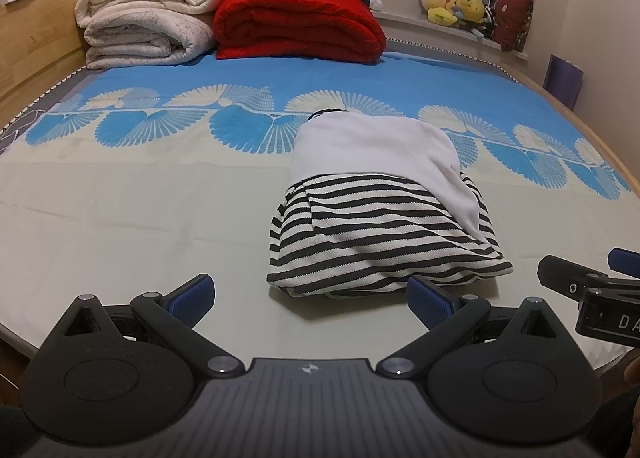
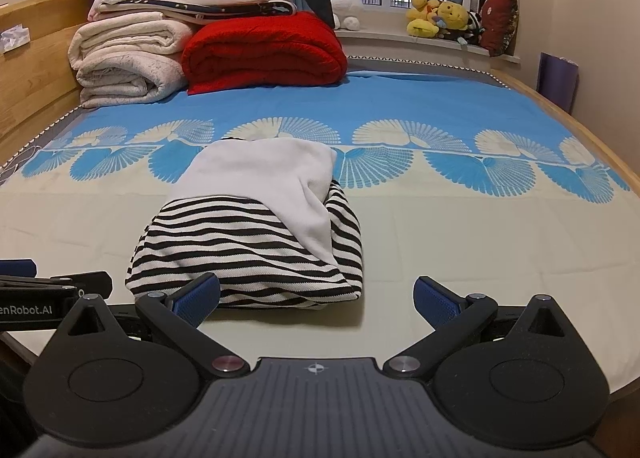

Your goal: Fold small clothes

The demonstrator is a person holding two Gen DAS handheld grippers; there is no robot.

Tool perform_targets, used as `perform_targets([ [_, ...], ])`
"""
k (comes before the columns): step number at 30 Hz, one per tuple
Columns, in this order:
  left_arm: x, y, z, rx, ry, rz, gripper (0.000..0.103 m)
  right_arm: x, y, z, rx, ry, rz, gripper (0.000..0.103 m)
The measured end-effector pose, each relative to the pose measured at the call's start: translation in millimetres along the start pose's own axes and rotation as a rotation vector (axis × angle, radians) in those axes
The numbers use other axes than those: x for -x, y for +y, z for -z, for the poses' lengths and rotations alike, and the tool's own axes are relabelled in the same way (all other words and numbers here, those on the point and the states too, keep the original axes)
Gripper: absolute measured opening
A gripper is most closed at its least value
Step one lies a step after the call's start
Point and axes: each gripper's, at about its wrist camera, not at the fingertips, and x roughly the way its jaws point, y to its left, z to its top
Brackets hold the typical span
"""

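Twin low views across bed

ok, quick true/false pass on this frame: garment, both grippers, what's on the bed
1. The striped garment lies folded on the bed. True.
2. The left gripper is shut on the garment. False: it is open and holds nothing.
3. The right gripper is open. True.
4. A red blanket sits at the far end of the bed. True.
5. The garment is plain blue. False: black-and-white stripes with a white part on top.
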Motion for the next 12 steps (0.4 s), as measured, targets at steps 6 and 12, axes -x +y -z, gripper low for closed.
perform_targets([
  [6,-0.4,-0.6,0.7,0.002,0.0,0.002,0.102,-0.4,-0.3,-0.6,0.0,0.0,-0.002,0.102],
  [12,0.4,-1.4,0.9,0.007,-0.001,0.0,0.102,-0.5,-0.4,-1.0,0.001,0.001,-0.003,0.102],
])
